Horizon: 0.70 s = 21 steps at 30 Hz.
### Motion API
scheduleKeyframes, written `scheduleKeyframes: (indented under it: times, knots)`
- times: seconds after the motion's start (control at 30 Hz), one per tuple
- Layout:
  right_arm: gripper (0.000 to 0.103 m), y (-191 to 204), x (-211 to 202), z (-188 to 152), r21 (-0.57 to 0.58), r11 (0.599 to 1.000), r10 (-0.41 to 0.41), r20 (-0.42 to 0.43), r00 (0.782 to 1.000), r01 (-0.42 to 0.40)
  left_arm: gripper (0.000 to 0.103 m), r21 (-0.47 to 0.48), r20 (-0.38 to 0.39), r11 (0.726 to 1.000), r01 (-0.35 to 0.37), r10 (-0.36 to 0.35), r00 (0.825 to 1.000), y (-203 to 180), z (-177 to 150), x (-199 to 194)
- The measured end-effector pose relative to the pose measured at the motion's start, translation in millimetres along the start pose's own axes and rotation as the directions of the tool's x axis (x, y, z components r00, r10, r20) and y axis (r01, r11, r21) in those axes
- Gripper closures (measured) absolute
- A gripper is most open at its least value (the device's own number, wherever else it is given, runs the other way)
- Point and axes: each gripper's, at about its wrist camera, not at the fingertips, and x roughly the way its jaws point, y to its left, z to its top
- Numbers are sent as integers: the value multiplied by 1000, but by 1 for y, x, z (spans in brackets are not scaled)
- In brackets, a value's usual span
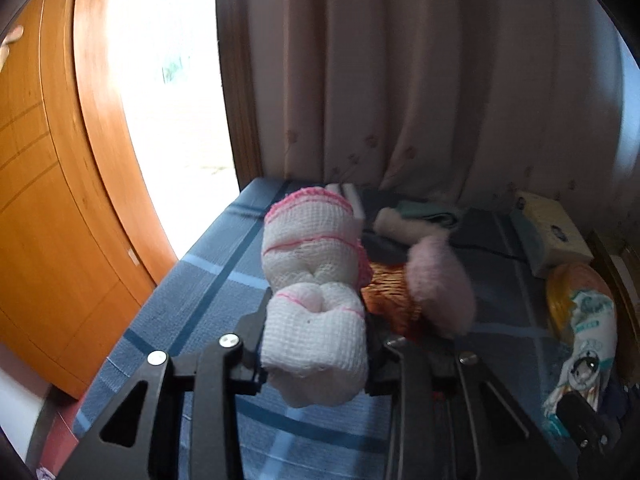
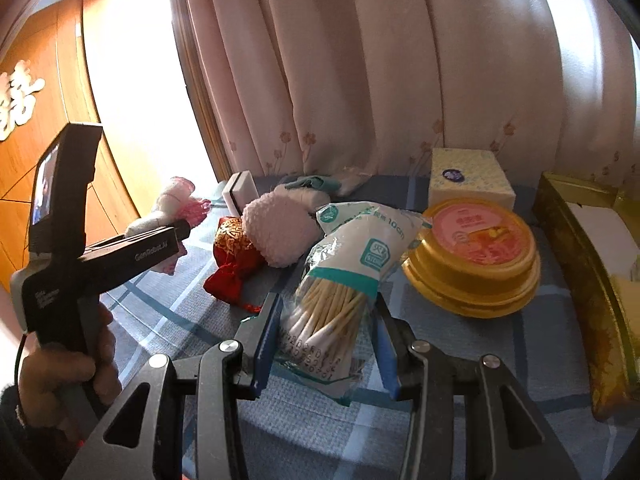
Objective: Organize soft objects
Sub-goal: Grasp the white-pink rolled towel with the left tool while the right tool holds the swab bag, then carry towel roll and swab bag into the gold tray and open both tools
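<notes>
My left gripper (image 1: 316, 312) is shut on a rolled white gauze cloth with pink trim (image 1: 312, 268) and holds it above the blue checked table (image 1: 208, 280). The cloth also shows in the right wrist view (image 2: 172, 204), held by the left gripper (image 2: 180, 236). My right gripper (image 2: 326, 316) is shut on a plastic bag of cotton swabs (image 2: 340, 280), which it holds over the table (image 2: 460, 352). A fluffy pink pouf (image 1: 440, 288) (image 2: 276, 232) lies on a red and gold pouch (image 1: 392, 300) (image 2: 232, 252) mid-table.
A yellow tissue box (image 2: 468, 180) and a white sponge block (image 2: 240, 192) stand by the pink curtain. A gold round tin (image 2: 476, 260) sits right of the swabs. A gold-edged box (image 2: 580, 240) lies at the far right. Folded dark cloths (image 1: 424, 216) lie at the back.
</notes>
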Motion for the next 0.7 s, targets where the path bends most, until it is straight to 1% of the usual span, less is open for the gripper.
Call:
scheduleKeyframes:
  times: [0.27, 0.7]
  knots:
    - [57, -21, -26, -3, 28, 999, -24, 34, 999, 23, 71, 71, 29, 997, 31, -33, 999, -39, 1, -29]
    - [57, -76, -70, 0, 102, 989, -115, 98, 989, 105, 71, 158, 82, 983, 90, -104, 991, -100, 7, -65]
